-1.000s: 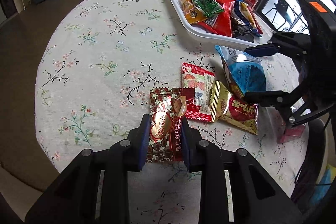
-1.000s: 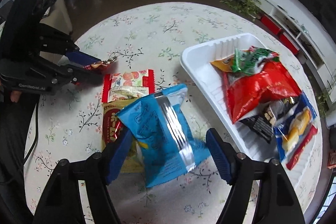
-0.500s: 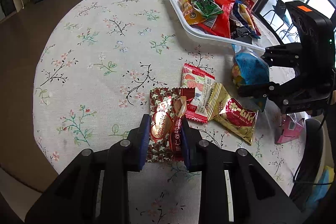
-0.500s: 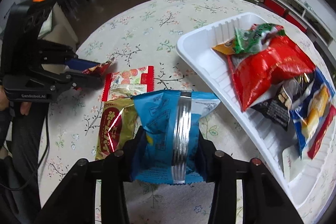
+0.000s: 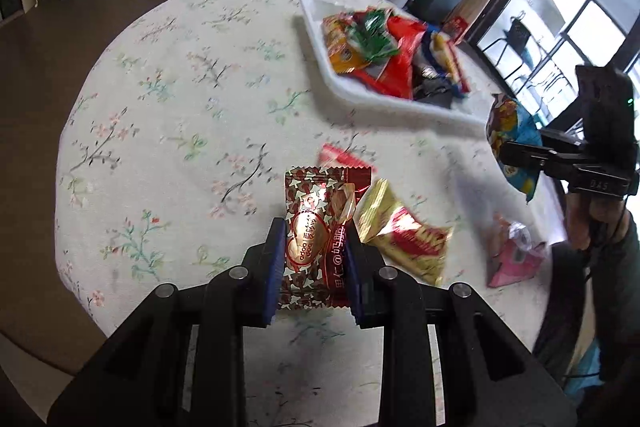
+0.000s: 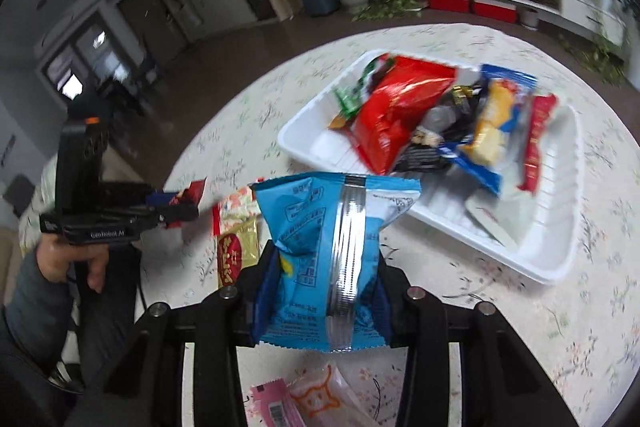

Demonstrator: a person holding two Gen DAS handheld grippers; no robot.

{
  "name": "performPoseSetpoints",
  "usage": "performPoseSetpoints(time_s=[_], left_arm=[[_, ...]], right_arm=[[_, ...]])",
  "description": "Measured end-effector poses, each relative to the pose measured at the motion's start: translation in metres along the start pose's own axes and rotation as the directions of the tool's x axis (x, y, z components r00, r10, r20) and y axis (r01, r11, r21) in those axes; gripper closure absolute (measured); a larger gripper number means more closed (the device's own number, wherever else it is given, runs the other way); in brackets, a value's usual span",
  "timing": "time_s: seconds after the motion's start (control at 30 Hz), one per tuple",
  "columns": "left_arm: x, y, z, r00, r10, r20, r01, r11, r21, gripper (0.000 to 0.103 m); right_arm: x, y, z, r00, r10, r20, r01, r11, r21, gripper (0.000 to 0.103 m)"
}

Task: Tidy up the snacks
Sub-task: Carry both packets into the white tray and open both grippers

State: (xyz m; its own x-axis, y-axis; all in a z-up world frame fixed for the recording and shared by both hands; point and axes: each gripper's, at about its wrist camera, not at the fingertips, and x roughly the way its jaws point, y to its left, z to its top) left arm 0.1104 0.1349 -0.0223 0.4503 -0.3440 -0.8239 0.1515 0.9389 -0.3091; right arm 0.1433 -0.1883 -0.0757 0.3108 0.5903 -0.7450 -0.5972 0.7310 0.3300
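My left gripper [image 5: 315, 231] is shut on a brown packet with stars and a red heart [image 5: 308, 195], just above the flowered cloth. My right gripper [image 6: 324, 259] is shut on a crinkled blue snack bag [image 6: 320, 211] and holds it above the table, near the front edge of the white tray [image 6: 540, 247]. Several bags fill the tray: red, green, black, blue with yellow. In the left wrist view the right gripper [image 5: 520, 151] and the blue bag [image 5: 508, 119] hang at the right, just short of the tray's [image 5: 312, 11] near corner. In the right wrist view the left gripper [image 6: 180, 207] is at the left.
A gold-and-red packet [image 5: 404, 239] and a red-and-white one [image 5: 344, 159] lie on the round table beyond my left gripper. A pink packet [image 5: 512, 259] lies near the right table edge, under my right gripper [image 6: 288, 403]. Potted plants and a low shelf stand beyond the table.
My right gripper closed on the blue bag, lifted it off the table and rolled as it moved towards the tray. My left gripper kept its grip on the brown packet and tilted slightly.
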Motion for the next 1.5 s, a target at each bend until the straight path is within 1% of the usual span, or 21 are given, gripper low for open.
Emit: performPoseSetpoints(time_s=[0.07, 0.2, 0.27, 0.33, 0.4, 0.47, 0.53, 0.6, 0.73, 0.87, 1.0, 1.2, 1.3, 1.5], left_arm=[[-0.008, -0.008, 0.014, 1.000, -0.007, 0.025, 0.007, 1.000, 0.020, 0.078], [-0.019, -0.025, 0.053, 0.996, -0.043, 0.078, 0.040, 0.998, 0.047, 0.078], [-0.018, -0.032, 0.075, 0.993, -0.064, 0.098, 0.059, 0.997, 0.054, 0.078], [-0.013, -0.035, 0.096, 0.991, -0.071, 0.111, 0.066, 0.997, 0.050, 0.078], [-0.004, -0.040, 0.117, 0.990, -0.067, 0.122, 0.061, 0.997, 0.051, 0.079], [0.007, -0.045, 0.135, 0.991, -0.050, 0.128, 0.043, 0.998, 0.053, 0.079], [0.021, -0.046, 0.151, 0.992, -0.035, 0.123, 0.029, 0.998, 0.048, 0.079], [0.037, -0.045, 0.162, 0.993, -0.020, 0.118, 0.015, 0.999, 0.036, 0.078], [0.069, -0.043, 0.165, 0.995, -0.003, 0.097, 0.001, 1.000, 0.022, 0.078], [0.091, -0.043, 0.159, 0.996, 0.001, 0.084, -0.003, 1.000, 0.024, 0.078], [0.102, -0.048, 0.154, 0.997, 0.007, 0.075, -0.011, 0.999, 0.047, 0.078], [0.116, -0.051, 0.153, 0.998, 0.028, 0.064, -0.032, 0.998, 0.057, 0.078], [0.120, -0.053, 0.150, 0.997, 0.031, 0.063, -0.035, 0.997, 0.062, 0.078], [0.128, -0.056, 0.148, 0.997, 0.041, 0.066, -0.045, 0.997, 0.066, 0.078]], right_arm=[[-0.012, -0.011, 0.002, 0.999, -0.011, 0.037, 0.009, 0.999, 0.052, 0.059], [-0.039, -0.038, 0.016, 0.987, -0.120, 0.111, 0.100, 0.979, 0.175, 0.059], [-0.051, -0.053, 0.023, 0.975, -0.179, 0.133, 0.142, 0.959, 0.243, 0.059], [-0.063, -0.068, 0.033, 0.957, -0.246, 0.152, 0.190, 0.932, 0.310, 0.059], [-0.072, -0.076, 0.040, 0.945, -0.275, 0.176, 0.200, 0.913, 0.355, 0.059], [-0.075, -0.078, 0.049, 0.935, -0.301, 0.190, 0.217, 0.905, 0.365, 0.059], [-0.069, -0.078, 0.059, 0.934, -0.310, 0.181, 0.233, 0.907, 0.351, 0.059], [-0.055, -0.078, 0.065, 0.935, -0.319, 0.154, 0.255, 0.908, 0.331, 0.059], [-0.034, -0.079, 0.070, 0.941, -0.322, 0.107, 0.277, 0.911, 0.307, 0.059], [-0.007, -0.091, 0.062, 0.942, -0.329, 0.064, 0.293, 0.902, 0.316, 0.059], [0.007, -0.100, 0.055, 0.941, -0.336, 0.033, 0.308, 0.894, 0.326, 0.059], [0.015, -0.103, 0.050, 0.930, -0.368, 0.017, 0.346, 0.888, 0.301, 0.059], [0.018, -0.099, 0.047, 0.923, -0.385, 0.019, 0.365, 0.889, 0.277, 0.059], [0.026, -0.091, 0.044, 0.917, -0.399, 0.007, 0.386, 0.891, 0.239, 0.057]])
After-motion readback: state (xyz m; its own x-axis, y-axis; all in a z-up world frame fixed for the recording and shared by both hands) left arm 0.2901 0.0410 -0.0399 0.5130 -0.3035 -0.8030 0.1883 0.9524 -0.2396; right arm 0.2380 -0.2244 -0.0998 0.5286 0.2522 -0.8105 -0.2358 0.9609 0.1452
